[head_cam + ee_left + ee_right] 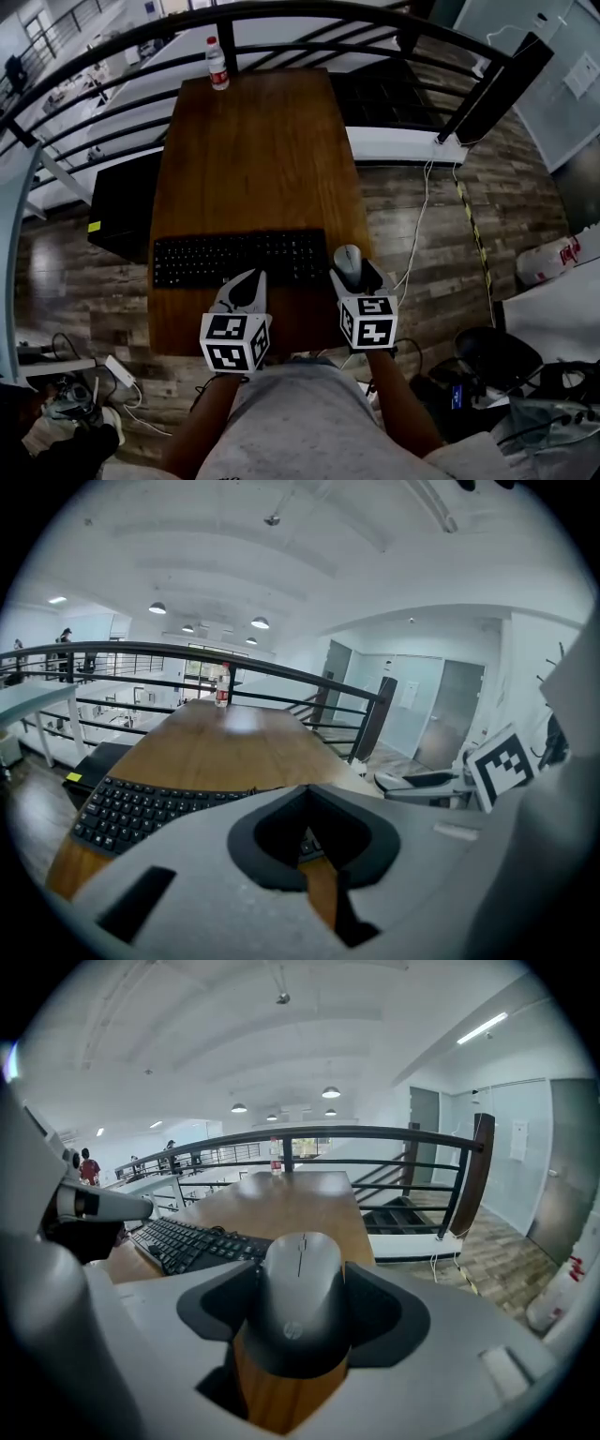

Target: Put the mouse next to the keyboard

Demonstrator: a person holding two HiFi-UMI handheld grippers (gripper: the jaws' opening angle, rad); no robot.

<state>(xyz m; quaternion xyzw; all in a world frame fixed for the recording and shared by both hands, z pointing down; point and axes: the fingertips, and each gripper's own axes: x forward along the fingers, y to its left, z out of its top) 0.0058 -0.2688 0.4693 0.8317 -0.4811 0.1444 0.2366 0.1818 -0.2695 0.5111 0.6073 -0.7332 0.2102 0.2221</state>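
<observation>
A grey mouse point(348, 258) sits between the jaws of my right gripper point(352, 273), which is shut on it, just right of the black keyboard point(239, 258) on the brown wooden table point(253, 150). In the right gripper view the mouse point(300, 1297) fills the jaw gap over the wood, with the keyboard point(192, 1241) to its left. Whether the mouse touches the table I cannot tell. My left gripper point(247, 281) is shut on nothing at the keyboard's front edge, left of the mouse. The keyboard point(141, 808) shows at the left in the left gripper view.
A water bottle point(217, 64) stands at the table's far end by a black railing point(281, 14). The table's right edge point(361, 216) drops to a wood floor with cables point(424, 211). A black box point(122, 202) sits left of the table.
</observation>
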